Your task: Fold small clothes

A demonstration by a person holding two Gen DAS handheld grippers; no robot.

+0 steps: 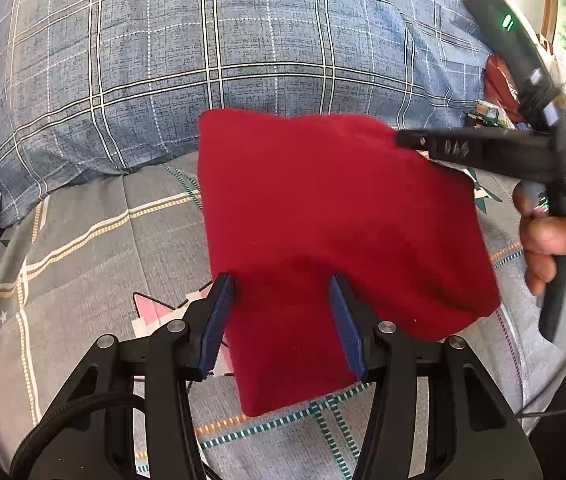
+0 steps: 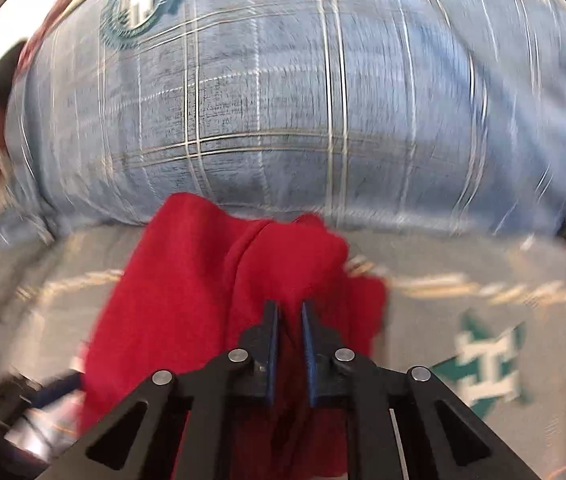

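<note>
A red cloth [image 1: 323, 216] lies folded on the grey patterned bed sheet [image 1: 83, 248]. My left gripper [image 1: 281, 284] is open, its blue pads on either side of the cloth's near flap. My right gripper [image 1: 401, 138] comes in from the right and pinches the cloth's far right corner. In the blurred right wrist view the right gripper [image 2: 290, 310] has its jaws close together on a bunched fold of the red cloth [image 2: 187, 300]. The left gripper's blue pad [image 2: 59, 386] shows at the cloth's lower left edge.
A large blue plaid pillow [image 1: 243, 40] lies behind the cloth. Small red and mixed items [image 1: 499, 88] sit at the far right by the pillow. A person's hand [image 1: 563, 240] holds the right gripper's handle.
</note>
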